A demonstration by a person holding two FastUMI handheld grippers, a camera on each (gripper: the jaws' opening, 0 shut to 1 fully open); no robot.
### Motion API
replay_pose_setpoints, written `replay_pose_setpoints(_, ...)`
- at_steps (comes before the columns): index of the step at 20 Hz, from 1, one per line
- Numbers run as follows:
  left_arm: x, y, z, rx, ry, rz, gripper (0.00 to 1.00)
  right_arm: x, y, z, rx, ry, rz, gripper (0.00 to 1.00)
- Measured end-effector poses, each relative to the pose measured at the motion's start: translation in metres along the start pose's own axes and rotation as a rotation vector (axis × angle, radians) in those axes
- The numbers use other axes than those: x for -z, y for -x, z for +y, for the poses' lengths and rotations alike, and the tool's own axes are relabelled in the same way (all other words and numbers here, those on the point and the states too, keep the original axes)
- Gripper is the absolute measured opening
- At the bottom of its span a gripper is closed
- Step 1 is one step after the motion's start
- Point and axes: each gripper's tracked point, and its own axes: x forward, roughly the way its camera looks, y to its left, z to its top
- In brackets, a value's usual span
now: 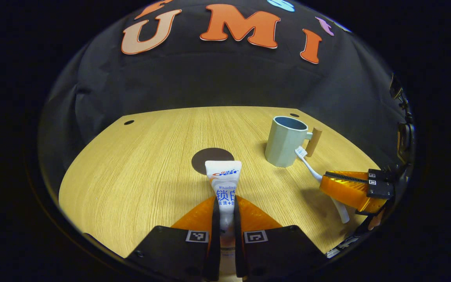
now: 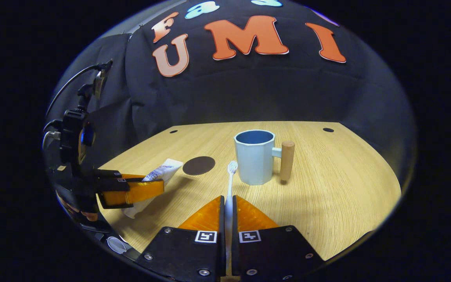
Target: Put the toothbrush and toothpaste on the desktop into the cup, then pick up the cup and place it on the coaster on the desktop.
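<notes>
Pinching: left claw (image 1: 225, 211) on toothpaste (image 1: 223, 184), right claw (image 2: 228, 213) on toothbrush (image 2: 230, 184).

On the tabletop (image 2: 327, 188) the cup (image 2: 254, 156) stands right of the coaster (image 2: 198, 165). The toothbrush (image 2: 230, 184) reaches from the right tongs (image 2: 228, 219) toward the cup; the toothpaste (image 1: 223, 184) sits in the left tongs (image 1: 225, 219), before the coaster.
</notes>
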Motion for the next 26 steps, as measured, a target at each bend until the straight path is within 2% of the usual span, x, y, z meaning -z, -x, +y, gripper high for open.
replay_pose_setpoints(3, -0.002, 0.000, 0.002, 0.003, -0.001, -0.019, 0.19, -0.013, 0.003, 0.005, -0.026, -0.004, -0.038, 0.06)
replay_pose_setpoints(12, -0.017, 0.007, 0.004, 0.001, 0.026, -0.066, 0.20, -0.070, -0.007, 0.005, -0.040, -0.004, -0.167, 0.06)
replay_pose_setpoints(17, 0.004, 0.009, 0.009, 0.016, 0.032, -0.082, 0.17, -0.099, -0.020, -0.005, -0.027, -0.040, -0.238, 0.06)
replay_pose_setpoints(26, 0.028, 0.034, 0.022, 0.044, 0.021, -0.096, 0.19, -0.144, -0.047, -0.032, 0.003, -0.109, -0.364, 0.06)
